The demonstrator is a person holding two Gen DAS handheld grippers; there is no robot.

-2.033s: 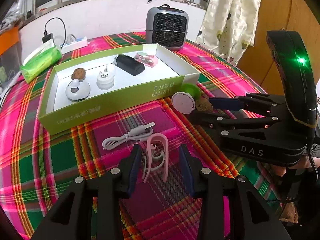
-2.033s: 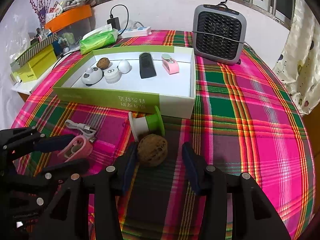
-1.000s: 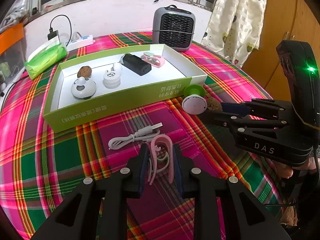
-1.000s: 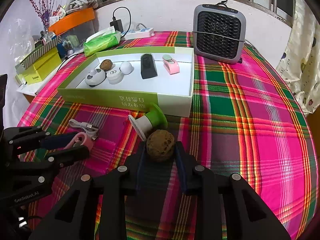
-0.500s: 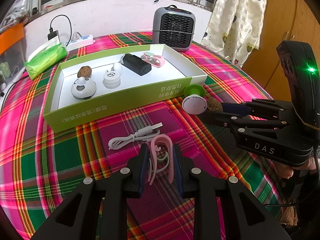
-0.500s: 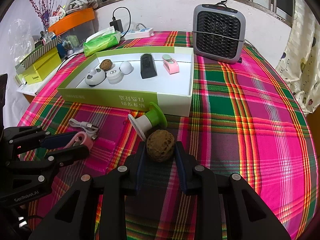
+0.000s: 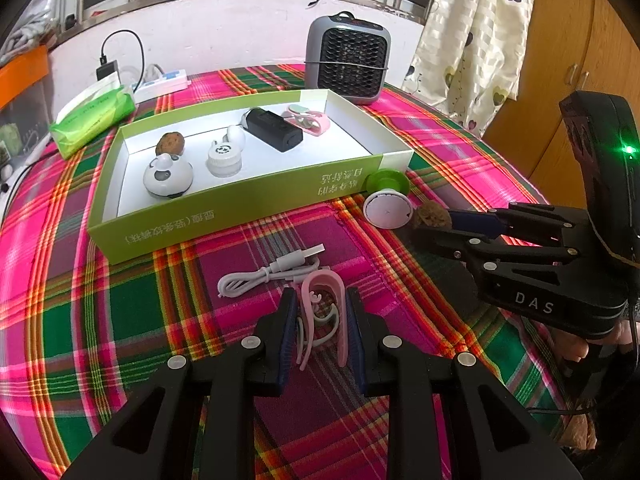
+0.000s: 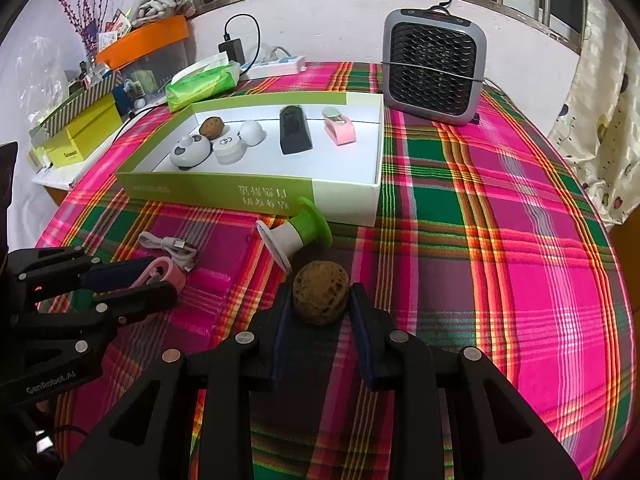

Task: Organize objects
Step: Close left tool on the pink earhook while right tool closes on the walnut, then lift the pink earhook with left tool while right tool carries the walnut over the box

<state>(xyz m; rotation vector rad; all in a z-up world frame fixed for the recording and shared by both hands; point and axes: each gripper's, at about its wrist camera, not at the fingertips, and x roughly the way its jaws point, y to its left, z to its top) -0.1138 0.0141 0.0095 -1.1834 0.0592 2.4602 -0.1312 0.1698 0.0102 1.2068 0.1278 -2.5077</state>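
Pink clip [image 7: 322, 312], low centre of the frame, sits clamped in the left gripper [image 7: 320, 330]; the right gripper [image 8: 320, 320] pinches a walnut [image 8: 320, 298].

I see both views sharp and evenly lit indoors. Fisheye bends my edges into dark corners. Shadows stay soft.

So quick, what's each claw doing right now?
Left gripper: closed on the pink clip.
Right gripper: closed on the walnut.
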